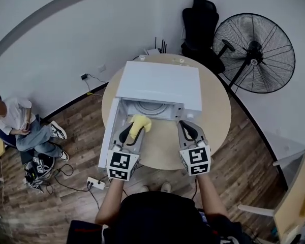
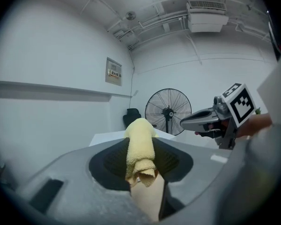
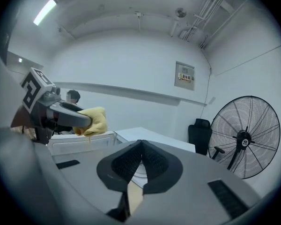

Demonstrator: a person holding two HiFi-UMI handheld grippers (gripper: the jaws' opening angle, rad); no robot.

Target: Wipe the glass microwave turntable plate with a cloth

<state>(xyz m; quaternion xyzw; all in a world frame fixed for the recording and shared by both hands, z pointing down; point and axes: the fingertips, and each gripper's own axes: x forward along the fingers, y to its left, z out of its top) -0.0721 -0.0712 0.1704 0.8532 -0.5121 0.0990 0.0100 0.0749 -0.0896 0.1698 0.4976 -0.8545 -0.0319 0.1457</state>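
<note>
left tool (image 1: 132, 132) pinches the folded yellow cloth (image 2: 140, 146). right tool (image 3: 141, 149) is pressed together on nothing. both hang before the open microwave (image 1: 160, 85) on the tabletop (image 1: 218, 111). the glass plate (image 1: 153, 109) sits inside. with nothing bracing it, i'd worry a one-sided rub skids or tips it.

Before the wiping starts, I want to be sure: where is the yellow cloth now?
In the head view the yellow cloth is pinched in the left gripper, just in front of the open microwave.
</note>
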